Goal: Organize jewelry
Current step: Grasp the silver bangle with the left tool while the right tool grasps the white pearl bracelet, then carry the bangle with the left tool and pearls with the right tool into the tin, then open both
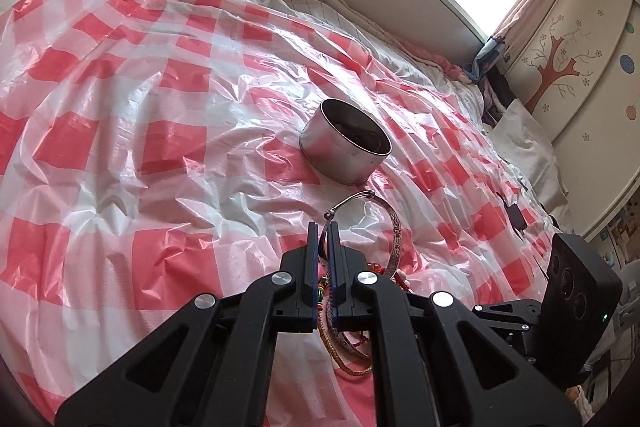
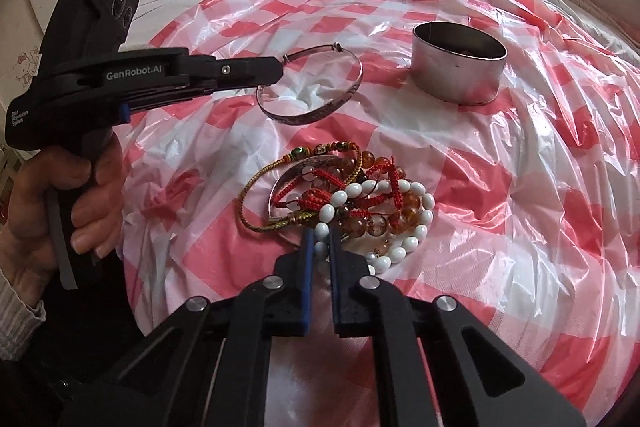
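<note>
Right wrist view: left gripper [image 2: 276, 71] is pinching the engraved silver bangle [image 2: 310, 89], lifting it.
Right gripper [image 2: 320, 239]: is closing on white oval beads [image 2: 334, 203].
Round steel tin [image 2: 458, 61]: is sitting beyond.

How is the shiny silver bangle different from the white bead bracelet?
The silver bangle is one smooth metal hoop; the white bead bracelet is many oval beads on a string. The silver bangle is pinched by the left claw and lifted off the checked sheet; the white bead bracelet lies tangled in the jewelry pile, at the right claw. Both are round wrist loops, and neither is in the metal tin yet.
</note>
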Motion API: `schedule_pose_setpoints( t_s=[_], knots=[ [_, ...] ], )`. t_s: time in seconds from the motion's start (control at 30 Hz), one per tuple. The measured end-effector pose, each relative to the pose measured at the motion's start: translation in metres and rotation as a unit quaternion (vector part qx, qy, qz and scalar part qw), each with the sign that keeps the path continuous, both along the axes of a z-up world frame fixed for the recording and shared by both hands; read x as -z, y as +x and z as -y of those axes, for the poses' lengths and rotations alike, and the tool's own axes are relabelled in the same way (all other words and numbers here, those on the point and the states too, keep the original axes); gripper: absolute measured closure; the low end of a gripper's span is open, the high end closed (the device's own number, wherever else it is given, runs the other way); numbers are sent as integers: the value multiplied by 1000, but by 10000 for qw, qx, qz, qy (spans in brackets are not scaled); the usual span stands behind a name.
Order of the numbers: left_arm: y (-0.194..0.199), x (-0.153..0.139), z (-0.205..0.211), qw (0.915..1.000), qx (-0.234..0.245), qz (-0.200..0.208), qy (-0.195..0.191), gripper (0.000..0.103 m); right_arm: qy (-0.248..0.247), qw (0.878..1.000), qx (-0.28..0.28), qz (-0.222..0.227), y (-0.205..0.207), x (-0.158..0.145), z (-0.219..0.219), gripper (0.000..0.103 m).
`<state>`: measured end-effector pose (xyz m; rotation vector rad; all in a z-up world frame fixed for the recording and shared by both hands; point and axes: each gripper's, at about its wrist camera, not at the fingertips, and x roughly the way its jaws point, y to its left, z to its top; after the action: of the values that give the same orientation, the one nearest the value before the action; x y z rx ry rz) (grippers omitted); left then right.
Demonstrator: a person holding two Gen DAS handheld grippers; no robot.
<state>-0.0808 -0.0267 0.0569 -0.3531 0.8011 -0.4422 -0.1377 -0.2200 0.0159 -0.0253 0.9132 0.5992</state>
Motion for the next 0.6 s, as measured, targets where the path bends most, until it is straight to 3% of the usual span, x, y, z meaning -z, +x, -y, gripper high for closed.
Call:
schedule_pose_setpoints(
  t_s=[0.17, 0.4, 0.5, 0.6],
  knots=[
    [1, 1, 0, 10000, -13, -5, -15, 99, 1341, 9907, 176, -119, 5, -17, 34, 95],
    [2, 1, 2, 10000, 58, 12, -17, 99, 3274, 9437, 462, -140, 14, -33, 89, 95],
    [3, 1, 5, 9999, 109, 29, -42, 99, 3656, 9290, 549, -185, 20, -34, 100, 95],
    [5, 0, 8, 9998, 180, 22, -107, 99, 3690, 9272, 617, -166, 26, -38, 106, 95]
  ],
)
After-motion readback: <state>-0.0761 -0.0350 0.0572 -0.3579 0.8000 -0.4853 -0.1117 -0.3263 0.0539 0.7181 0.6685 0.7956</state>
